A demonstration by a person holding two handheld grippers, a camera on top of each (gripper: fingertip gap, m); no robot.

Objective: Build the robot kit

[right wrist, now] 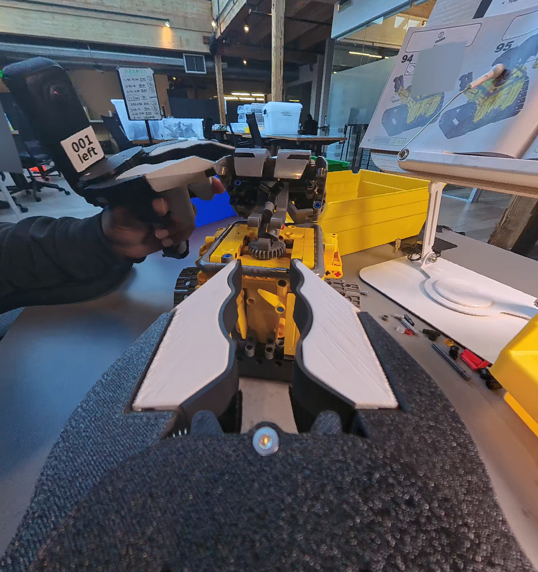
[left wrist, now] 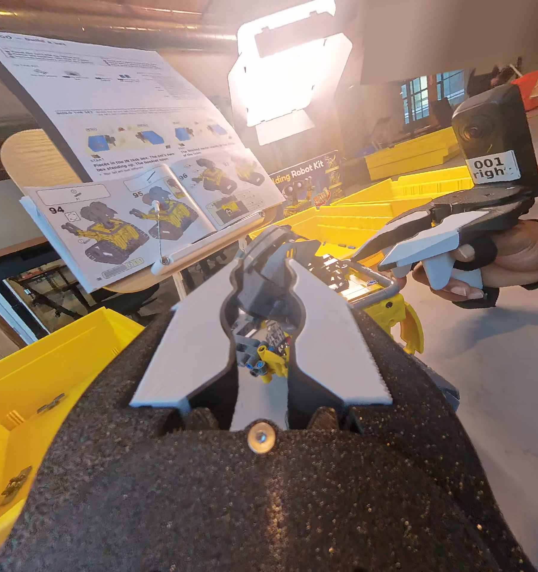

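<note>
Both grippers (left wrist: 263, 272) (right wrist: 266, 272) at brick robot (right wrist: 270, 247)

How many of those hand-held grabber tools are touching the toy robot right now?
2. The left gripper is closed on the grey head of the brick-built robot. The right gripper sits against the yellow body's grey top rail, fingers apart.
</note>
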